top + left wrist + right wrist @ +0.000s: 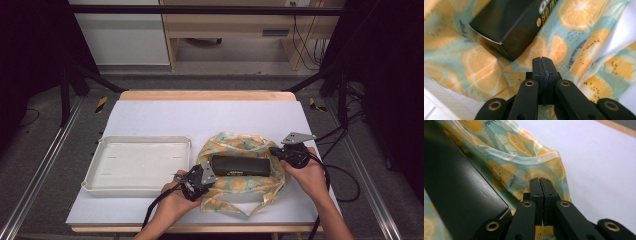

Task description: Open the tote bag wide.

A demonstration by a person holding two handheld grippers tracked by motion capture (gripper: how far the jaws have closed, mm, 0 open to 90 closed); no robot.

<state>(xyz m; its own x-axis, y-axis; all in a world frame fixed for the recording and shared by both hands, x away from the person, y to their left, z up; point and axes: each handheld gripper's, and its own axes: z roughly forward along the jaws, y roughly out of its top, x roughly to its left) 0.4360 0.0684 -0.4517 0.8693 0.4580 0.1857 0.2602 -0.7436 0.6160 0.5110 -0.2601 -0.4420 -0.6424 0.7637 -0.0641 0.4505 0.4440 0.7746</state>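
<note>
Flanking the black box (239, 165), whose long axis runs between them on the fruit-print cloth (250, 187), left gripper (199, 176) and right gripper (279, 152) have jaws pressed together, holding nothing.

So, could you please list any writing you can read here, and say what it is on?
Box: pale lettering along one side, cut off and blurred, not readable.
Cloth: small dark printed script among the fruit slices, too small to read.
Tray: no writing seen.
</note>
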